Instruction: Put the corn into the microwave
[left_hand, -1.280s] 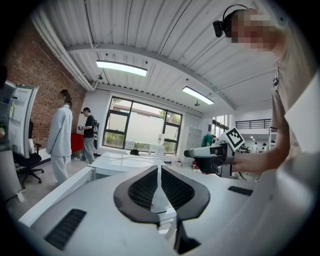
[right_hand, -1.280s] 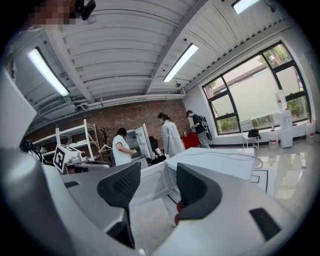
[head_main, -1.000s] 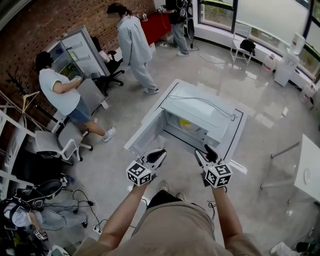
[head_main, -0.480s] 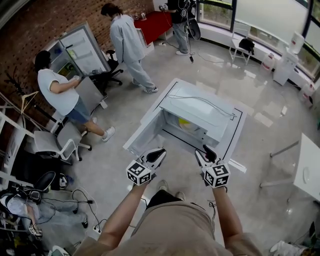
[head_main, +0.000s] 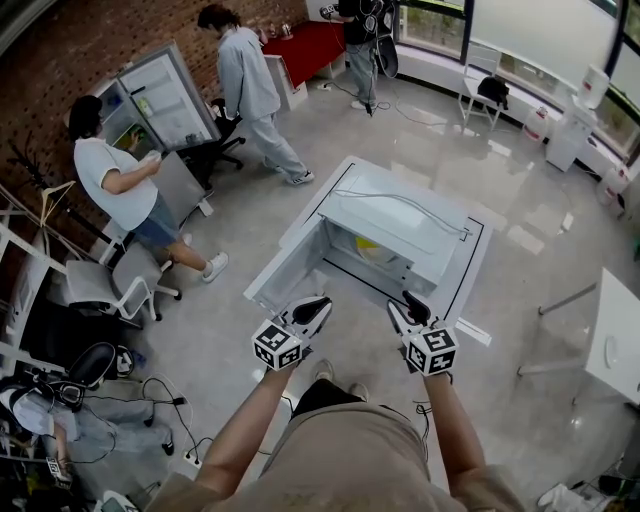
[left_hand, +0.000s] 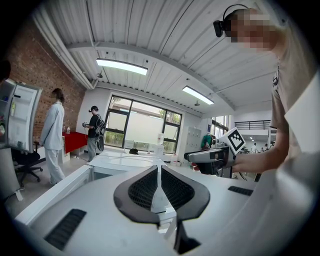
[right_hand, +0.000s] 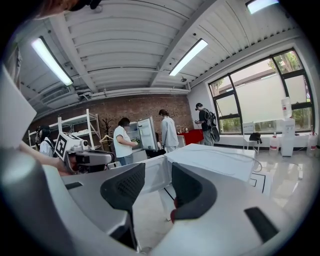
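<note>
The corn (head_main: 366, 243) shows only as a small yellow patch inside the cavity of the microwave (head_main: 405, 213), whose door (head_main: 283, 268) hangs open towards the left. It lies ahead of both grippers and apart from them, touched by neither. The left gripper (head_main: 318, 305) has its jaws pressed together with nothing between them. The right gripper (head_main: 409, 302) has its jaws apart, has just been closing them, and holds nothing. Both forearms reach forward from the body, side by side, with the grippers tipped slightly downward before the opening. Too little of the corn shows to tell which way its long axis runs.
</note>
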